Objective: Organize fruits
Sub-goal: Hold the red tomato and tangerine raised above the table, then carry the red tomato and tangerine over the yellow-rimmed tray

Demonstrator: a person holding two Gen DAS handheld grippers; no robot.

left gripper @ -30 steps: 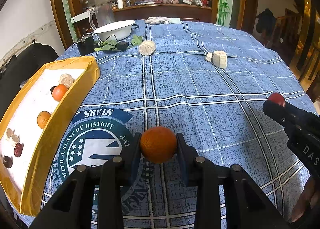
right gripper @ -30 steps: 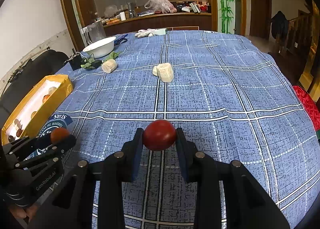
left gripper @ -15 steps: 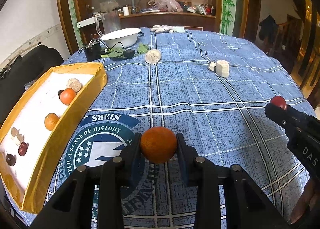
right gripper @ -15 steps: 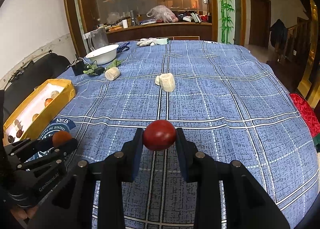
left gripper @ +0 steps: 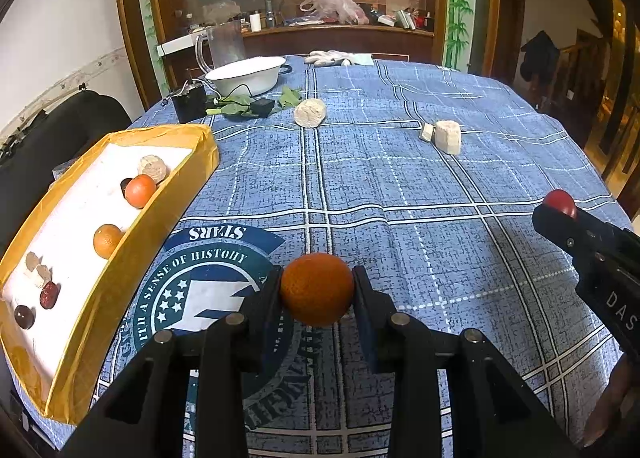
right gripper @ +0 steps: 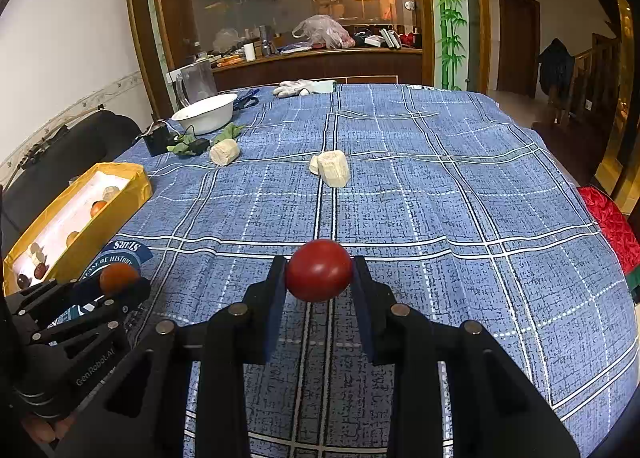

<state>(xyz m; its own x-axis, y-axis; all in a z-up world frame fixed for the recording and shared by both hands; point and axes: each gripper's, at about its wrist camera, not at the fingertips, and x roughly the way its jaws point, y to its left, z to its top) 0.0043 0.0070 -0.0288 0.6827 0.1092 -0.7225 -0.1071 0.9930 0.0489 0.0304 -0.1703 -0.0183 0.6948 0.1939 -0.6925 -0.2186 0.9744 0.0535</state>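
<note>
Yellow sides mark the box (left gripper: 132, 258) at the table's left edge, and a fair bit of fruit sits in it already: two small oranges (left gripper: 139, 190), a pale lump, a couple of dark red pieces and some tiny scraps. So the sorting looks well under way but not finished.

Each hand is carrying one more piece above the blue cloth (left gripper: 400, 185). The left gripper (left gripper: 316, 292) has its jaws pressed against the sides of an orange (left gripper: 317, 288), lifted clear of the cloth just right of the box. The right gripper (right gripper: 319, 278) is clamped the same way on a red fruit (right gripper: 319, 275), farther from the box.

Neither piece is in the box yet. Three pale chunks (left gripper: 447, 136) lie mid-table too; whether they count as fruit, I can't tell.
</note>
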